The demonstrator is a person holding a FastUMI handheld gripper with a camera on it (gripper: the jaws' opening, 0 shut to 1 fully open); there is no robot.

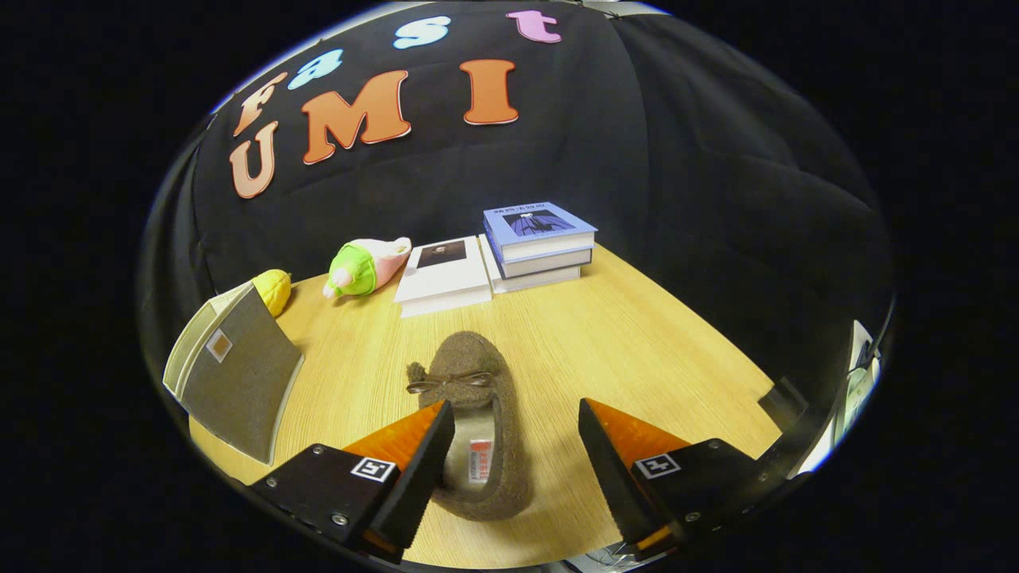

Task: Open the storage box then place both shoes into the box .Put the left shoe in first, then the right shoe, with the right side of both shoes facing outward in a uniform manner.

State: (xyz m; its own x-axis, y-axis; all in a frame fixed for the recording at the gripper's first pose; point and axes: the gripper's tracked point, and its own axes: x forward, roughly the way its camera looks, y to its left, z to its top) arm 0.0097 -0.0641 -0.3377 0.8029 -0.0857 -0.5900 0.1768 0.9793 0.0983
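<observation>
Claw (pixel 516 446) fingers stand wide apart and grip nothing, reaching forward low over a pale wood-grain table (pixel 653 358). Between the fingers, nearer the left one, lies a brown fuzzy slipper-style shoe (pixel 478 398), flat on its sole with its heel toward the claw and its rounded toe pointing away; a small bow sits across the top just ahead of the opening. The left finger overlaps the rim of the shoe's opening, though whether it touches cannot be told; the right finger is apart from it. Left of the shoe and a little beyond the left finger stands the storage box (pixel 235 374), a grey fabric box with pale lining, tilted so that its mouth faces up and away; whether it counts as fully open is hard to judge. Beyond the shoe are two stacks of books (pixel 509 259), a green and pink plush toy (pixel 365 267), and a yellow toy (pixel 273 289) behind the box. The shoe looks light, soft and easily squashed, with a fleecy surface that should not slip. A likely hold is the side wall or heel rim, pinching one wall between the fingers.
</observation>
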